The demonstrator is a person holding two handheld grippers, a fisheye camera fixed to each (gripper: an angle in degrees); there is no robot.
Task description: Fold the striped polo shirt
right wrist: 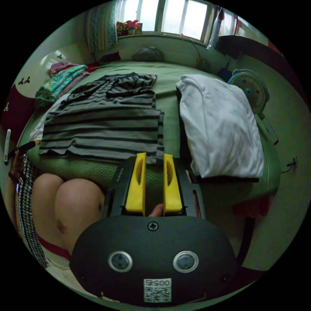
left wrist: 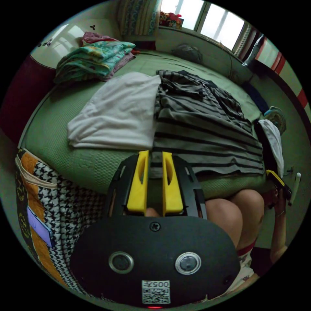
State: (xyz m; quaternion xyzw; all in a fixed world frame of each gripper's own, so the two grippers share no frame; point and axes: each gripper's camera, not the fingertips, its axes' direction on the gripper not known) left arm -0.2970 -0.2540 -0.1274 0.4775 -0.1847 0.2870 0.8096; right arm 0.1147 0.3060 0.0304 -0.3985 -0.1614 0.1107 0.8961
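Observation:
The grey polo shirt with black stripes [left wrist: 201, 129] [right wrist: 103, 126] lies spread flat on the green bed, hem toward me and collar toward the window. In the left gripper view my left gripper [left wrist: 155, 153] is open by a narrow gap, its yellow tips over the hem's left corner, and shirt fabric shows between the jaws. In the right gripper view my right gripper [right wrist: 154, 155] is open by a similar gap at the hem's right corner, with bare mattress between the jaws. Each gripper's yellow tip also shows small at the edge of the other's view: the right gripper [left wrist: 275, 179], the left gripper [right wrist: 27, 145].
A white garment [left wrist: 120, 113] lies left of the shirt and a white cloth pile [right wrist: 220, 126] to its right. Folded colourful bedding [left wrist: 94, 58] sits at the far left corner. A fan [right wrist: 251, 87] stands beside the bed [left wrist: 90, 162]. The person's knees [right wrist: 64, 201] press against the bed edge.

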